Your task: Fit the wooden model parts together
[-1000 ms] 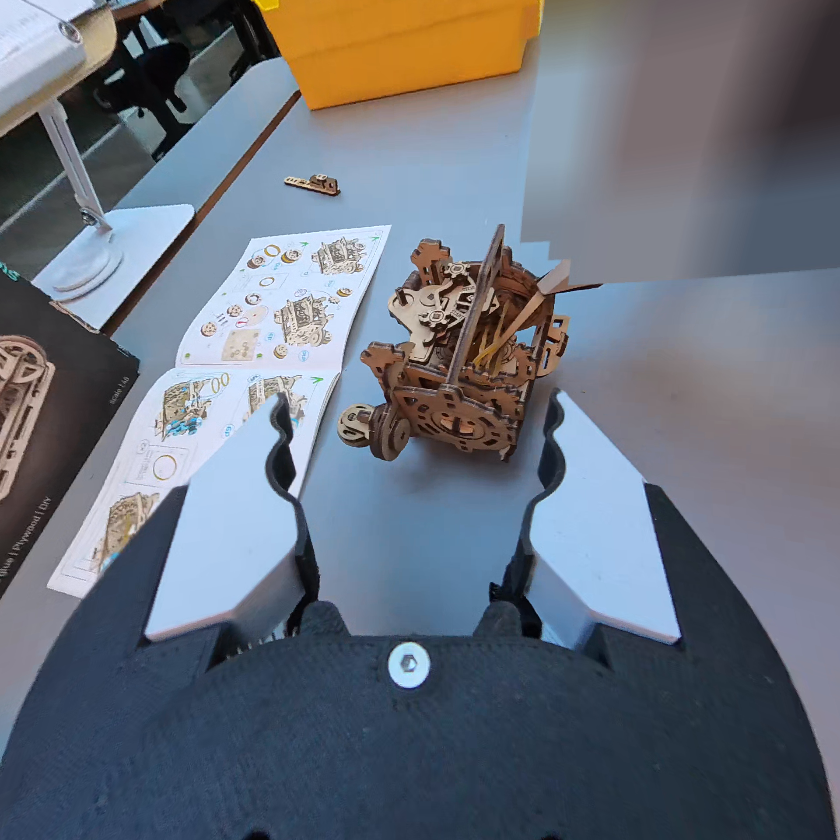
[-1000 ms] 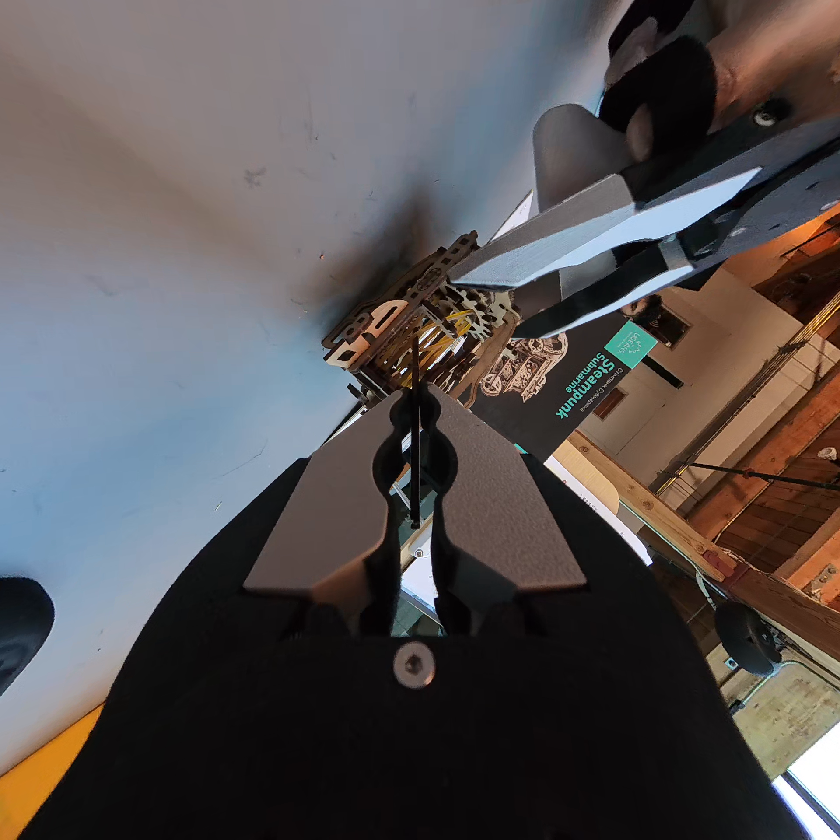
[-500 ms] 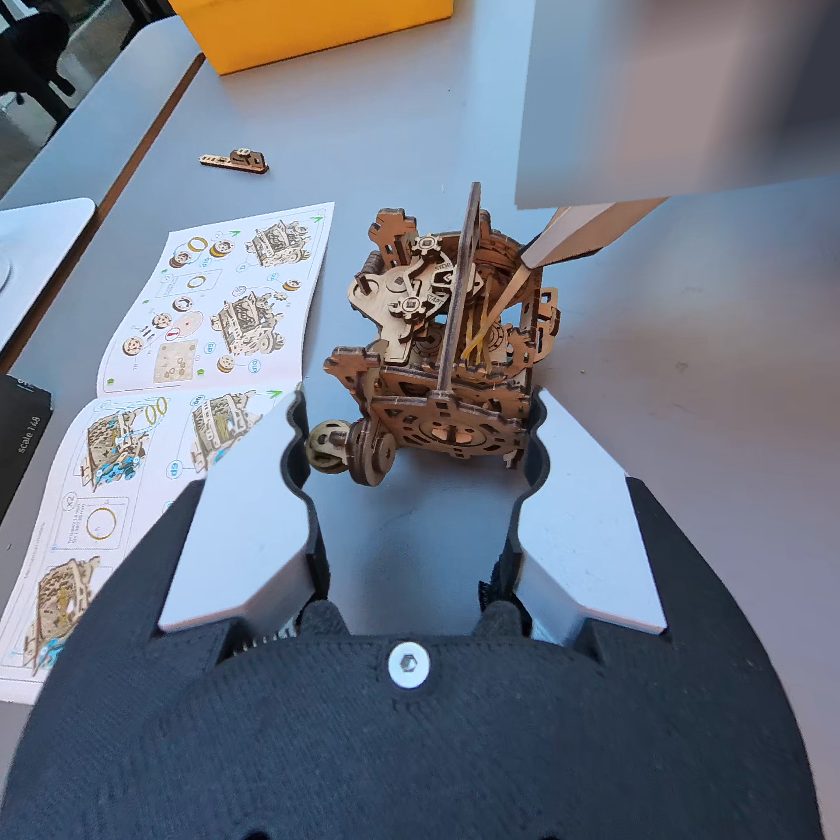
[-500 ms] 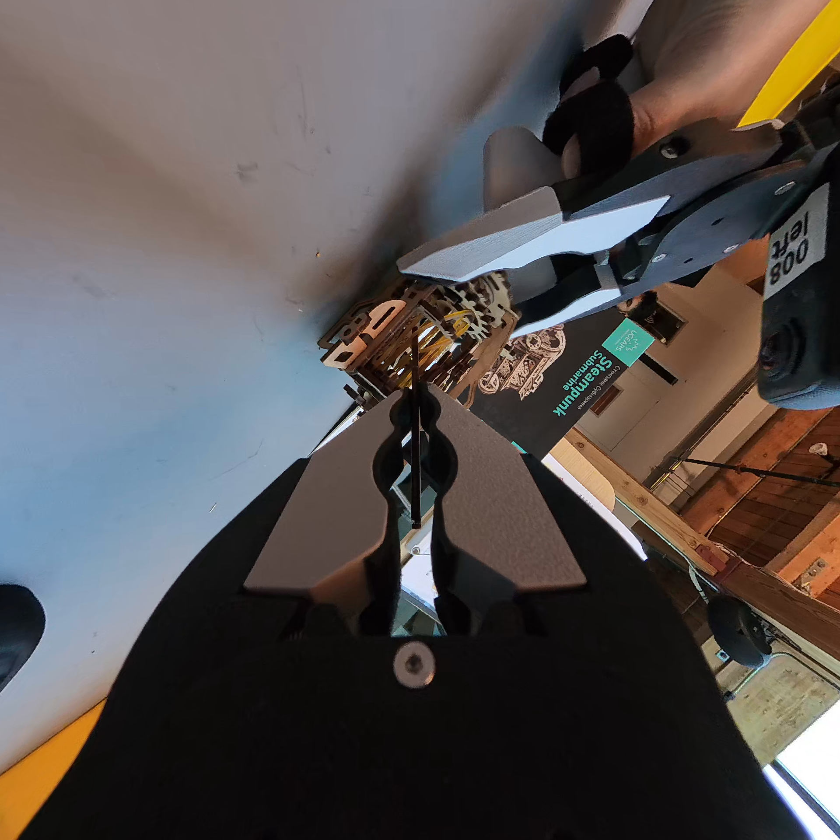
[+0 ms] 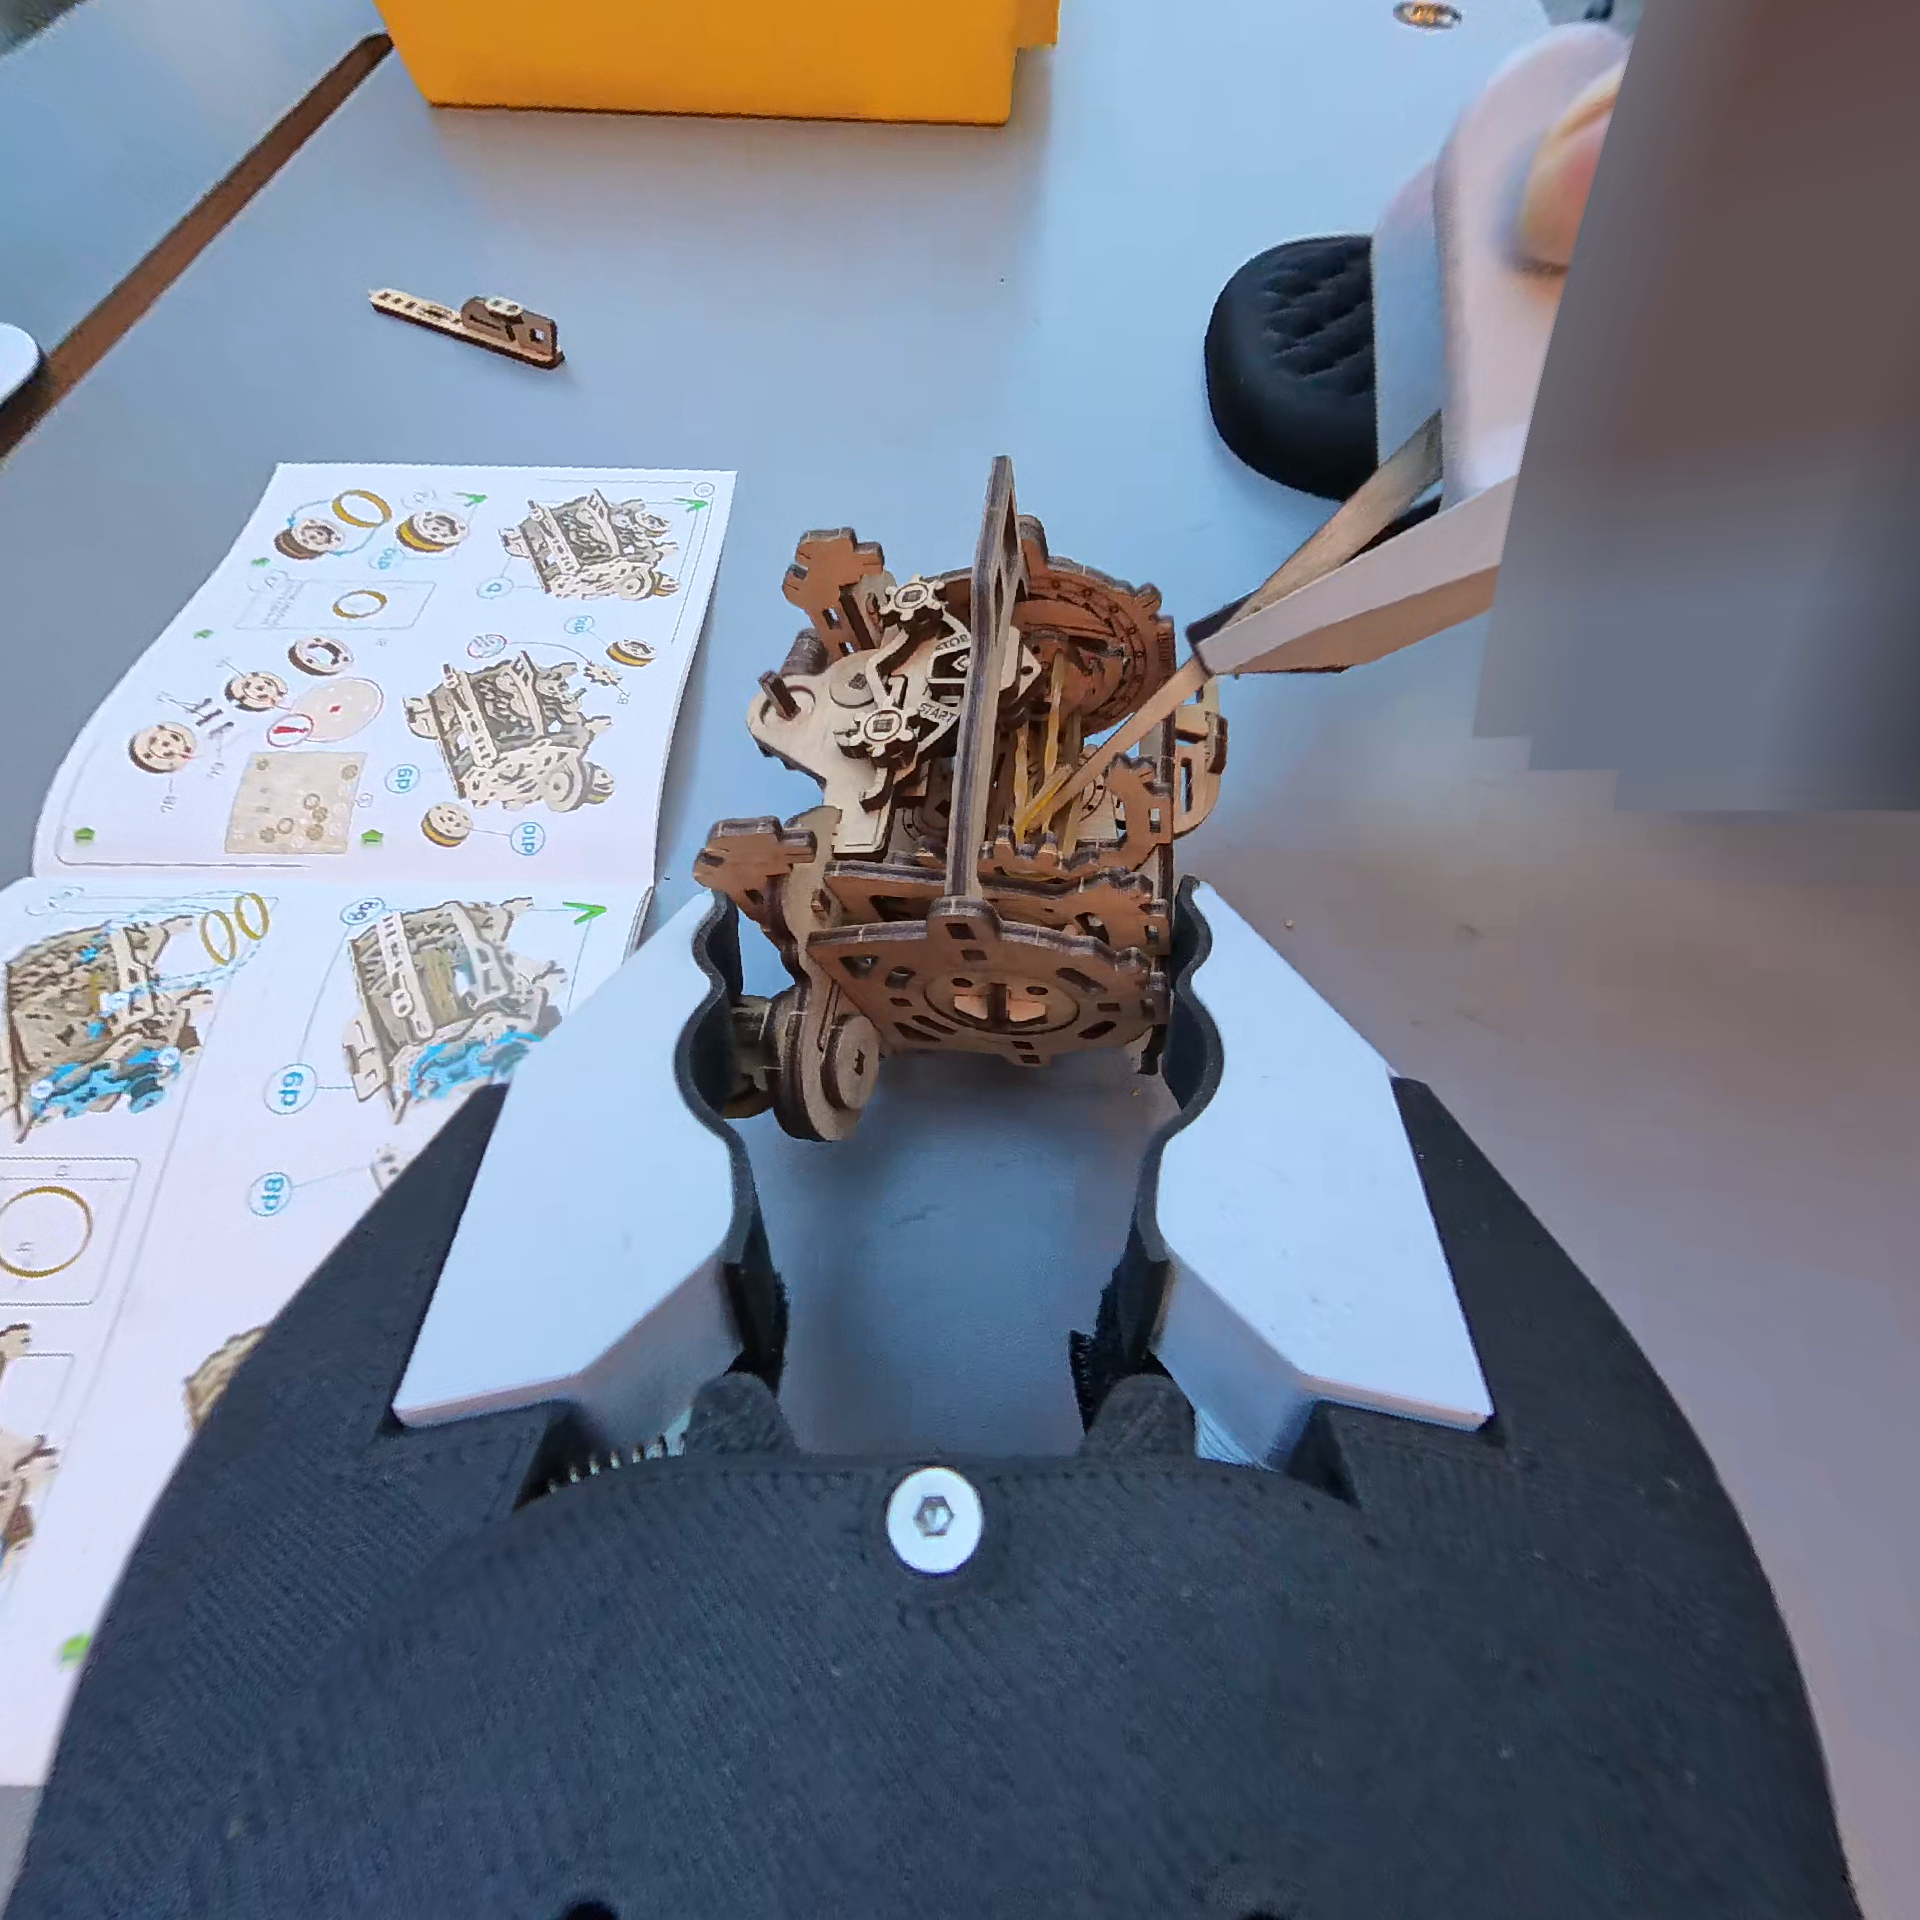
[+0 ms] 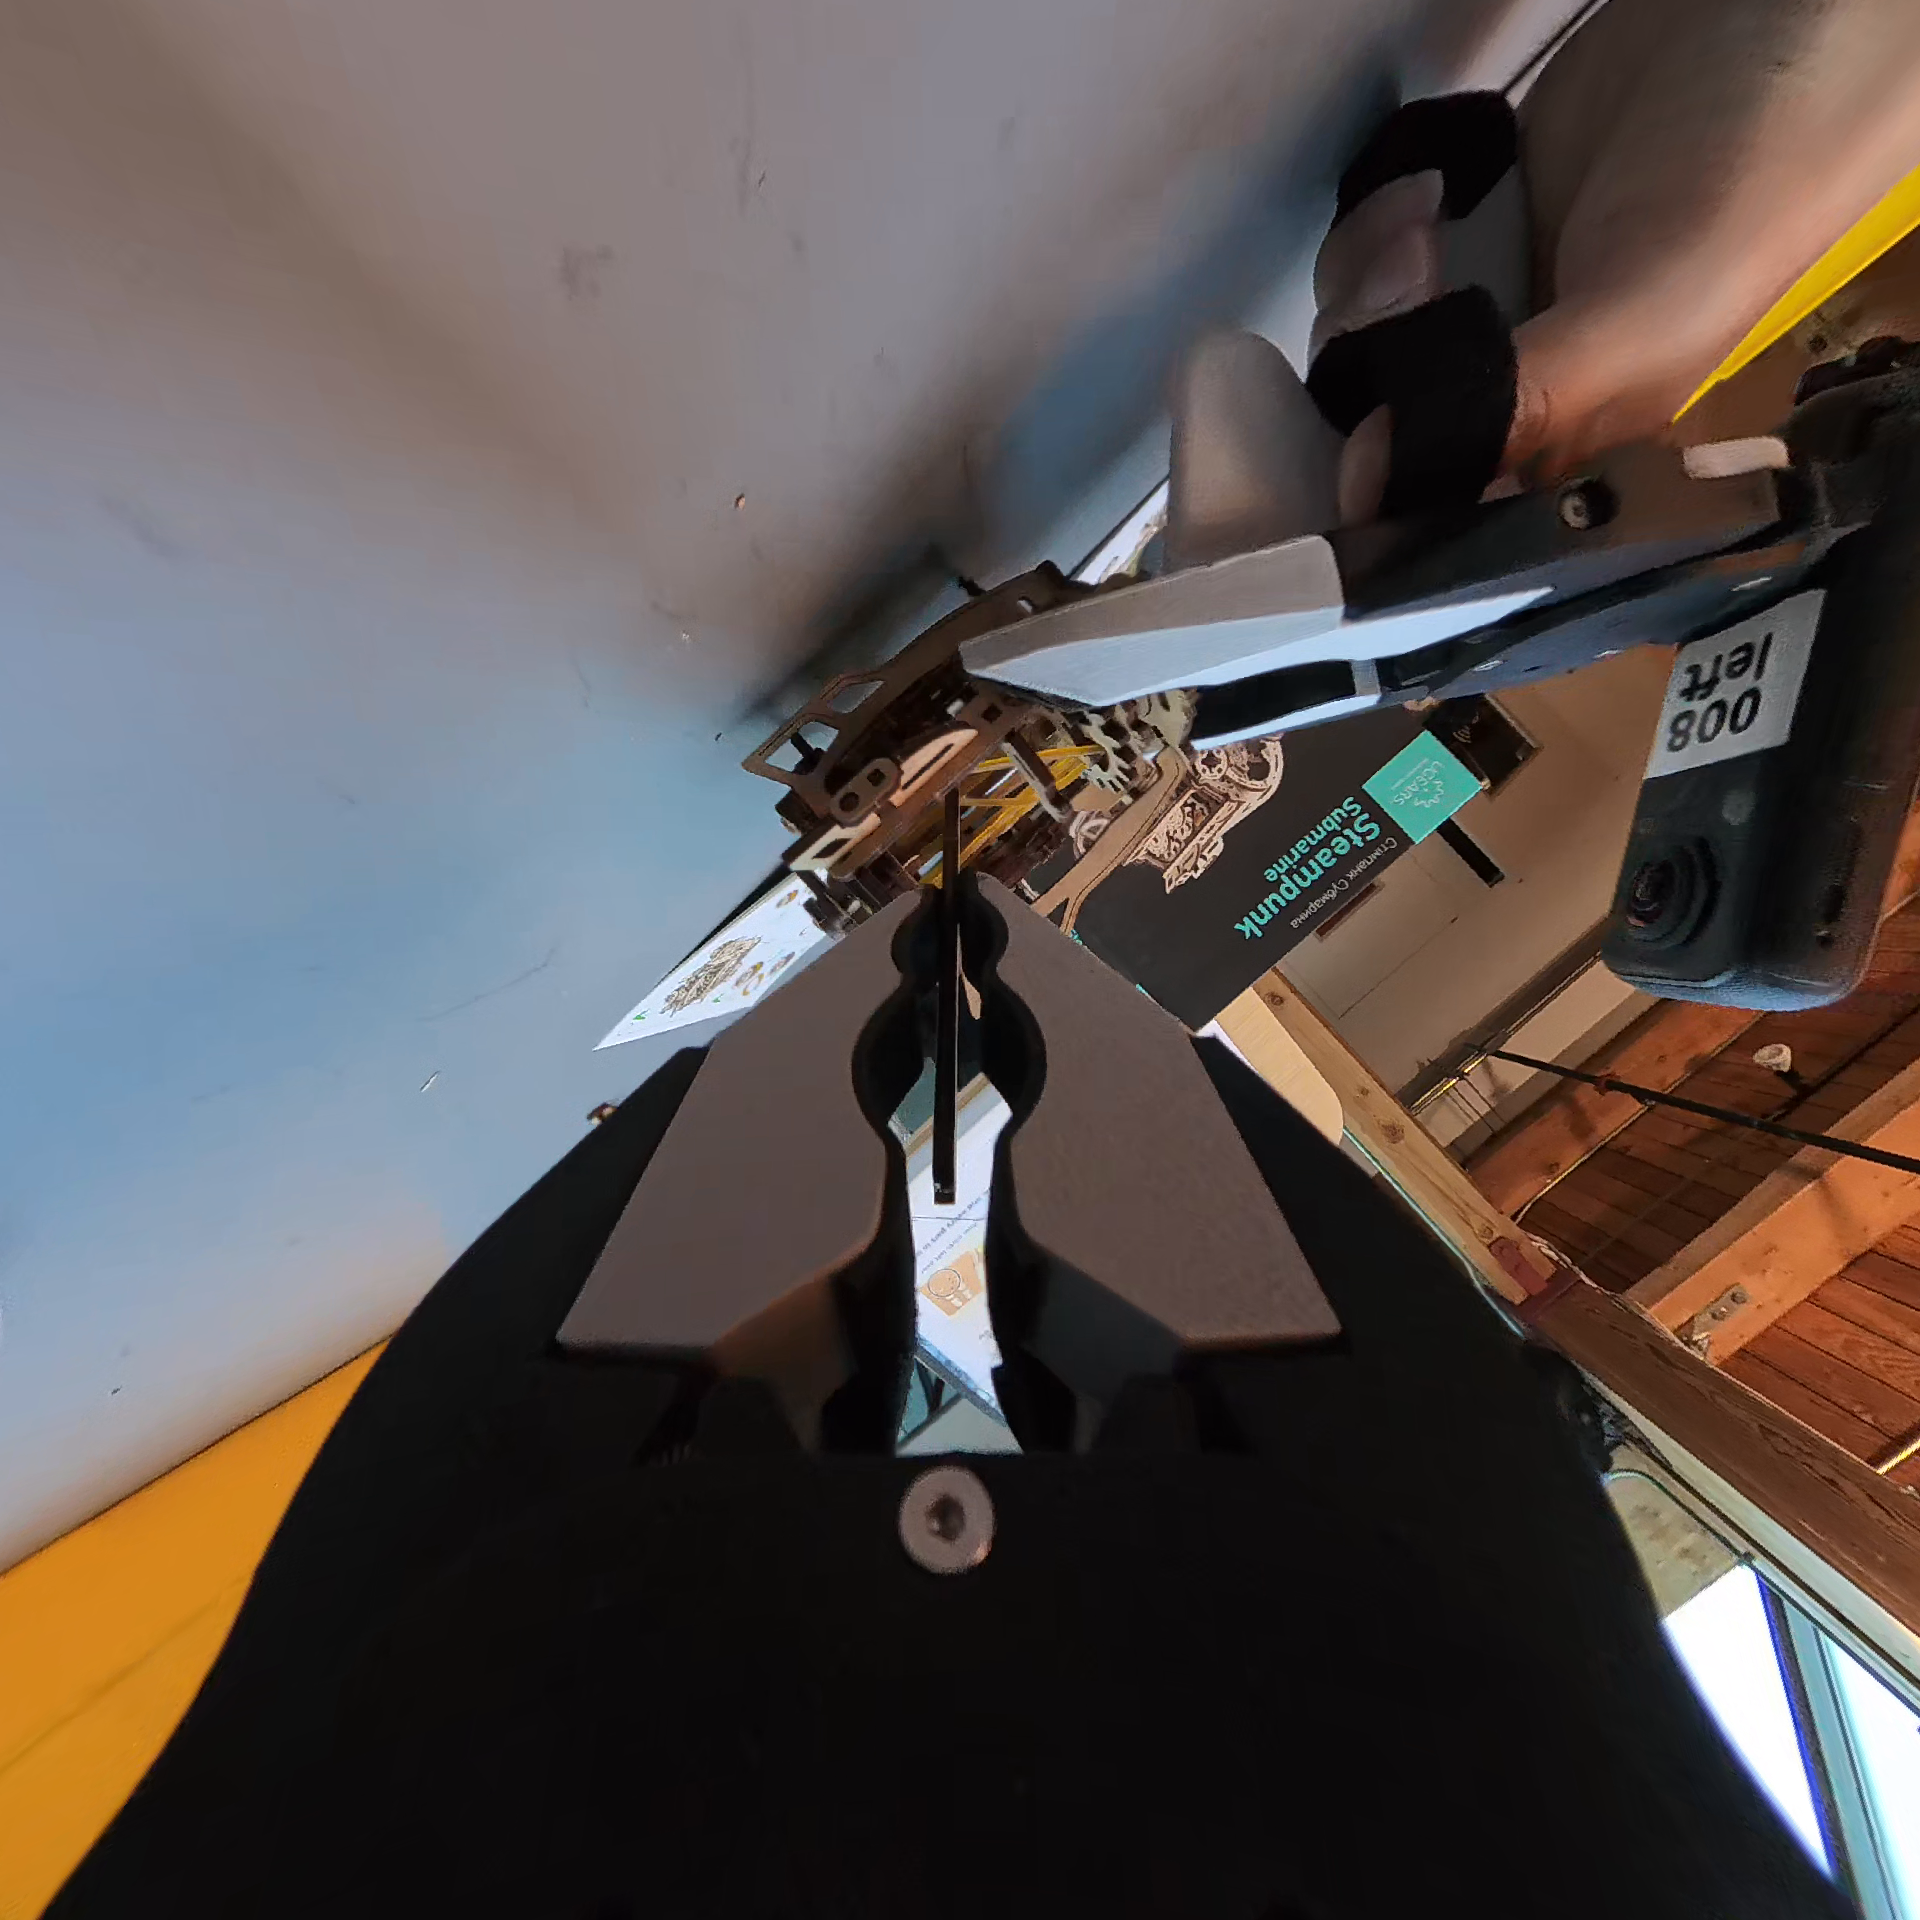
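The wooden model [image 5: 966, 831], a small brown gear-covered cart with yellow rubber bands inside, stands on the grey table [image 5: 935, 260]. My left gripper [image 5: 956, 925] has its jaws against both sides of the model's near end. One small wheel is hidden behind the left finger. My right gripper [image 6: 948, 894] is shut on a thin dark wooden part [image 6: 945, 1039], seen edge-on, and its far end reaches into the model [image 6: 935, 769]. In the left wrist view the right gripper [image 5: 1205, 649] comes in from the upper right, at the model's top.
An open instruction booklet [image 5: 364, 779] lies left of the model. A loose wooden part [image 5: 468, 327] lies farther back. A yellow bin [image 5: 727, 52] stands at the far edge. A black model box [image 6: 1299, 862] lies beyond the booklet.
My left gripper has moved forward from short of the model until its fingers flank it, and the jaws have narrowed onto it. The right gripper still holds the thin part at the model.
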